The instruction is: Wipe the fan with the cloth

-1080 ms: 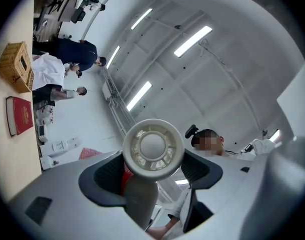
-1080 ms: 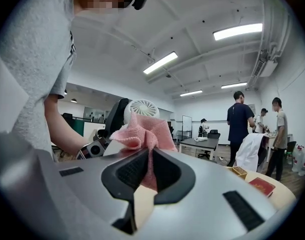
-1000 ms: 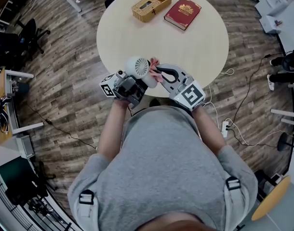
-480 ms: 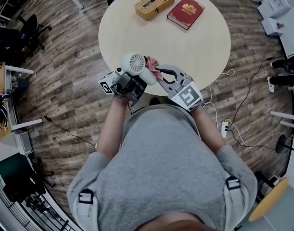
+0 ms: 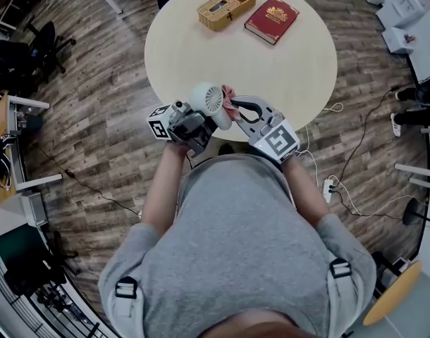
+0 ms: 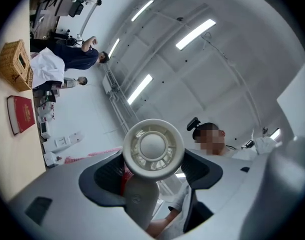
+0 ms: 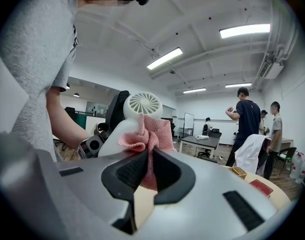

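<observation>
the left gripper (image 6: 152, 181) clamps the white fan (image 5: 209, 100) by its handle, holding it above the near edge of the table (image 5: 285, 62); the right gripper (image 7: 148, 171) pinches the pink cloth (image 7: 147, 131) against the fan's head. a hard rub could tug the cloth free or twist the fan loose.

Bright, even light falls from long white ceiling strip lamps (image 7: 245, 30), glaring in both gripper views. Fisheye bending curves the edges into black corners. The grey plastic right tool (image 7: 149, 154) looks soft near the lens; the round pale tabletop (image 5: 285, 62) bears faint shadows.
</observation>
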